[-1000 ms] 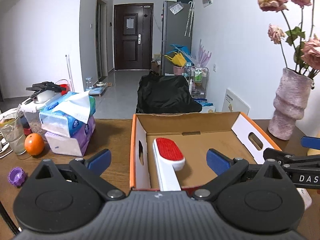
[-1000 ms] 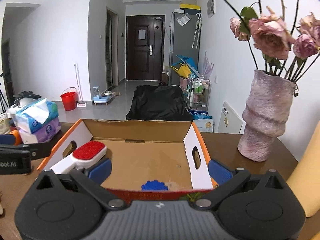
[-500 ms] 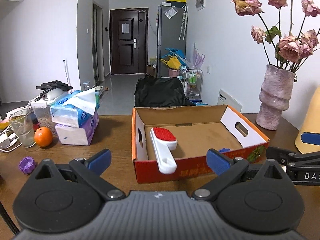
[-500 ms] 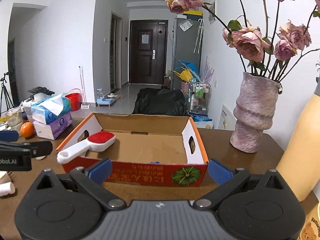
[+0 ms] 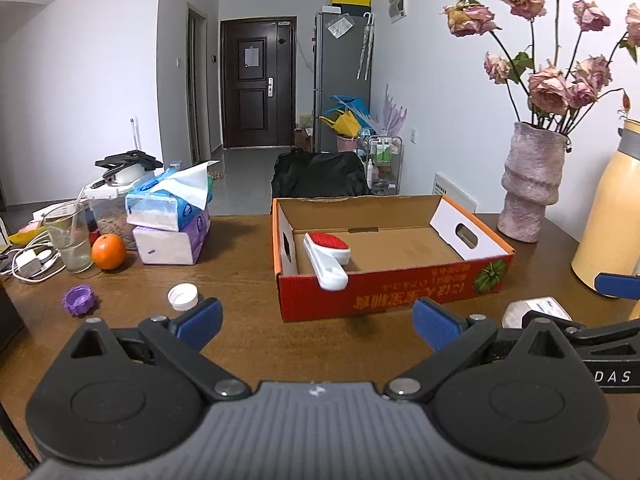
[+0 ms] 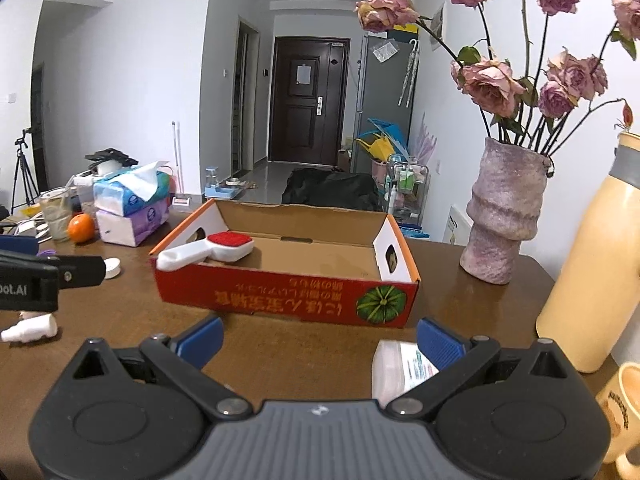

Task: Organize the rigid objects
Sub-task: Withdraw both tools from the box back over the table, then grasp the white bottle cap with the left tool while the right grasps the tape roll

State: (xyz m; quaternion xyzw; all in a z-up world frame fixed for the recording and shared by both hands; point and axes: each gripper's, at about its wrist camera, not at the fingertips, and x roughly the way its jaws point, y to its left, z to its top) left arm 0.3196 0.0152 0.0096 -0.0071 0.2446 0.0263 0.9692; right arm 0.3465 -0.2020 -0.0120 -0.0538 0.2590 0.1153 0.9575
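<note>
Both grippers are empty rn and spread wide, nothing between the blue pads. Left gripper hangs low over the table in front of the box, pointing straight at its red front wall. Right gripper is in much the same pose, level and aimed at the box front, a bit further to the right.

Where stuff is: the brush w/ the red pad is already in the box, at the left end, handle poking up over the front rim. Loose bits left on the table: white cap and purple cap off to the left of the left gripper, a little white bottle lying on its side, and a white container right by the right gripper's right pad.

Imo next step is grabbing one of those. The container looks easiest for the right gripper, it's basically touching the pad already, so shift right a bit to centre it between the pads before closing, otherwise you just shove it along. For the white cap, the left gripper should swing left and tip down, since flat caps slip out if you come in level. Can't tell what's deeper in the box behind the front wall, so drop things in the open middle, away from the brush.
</note>
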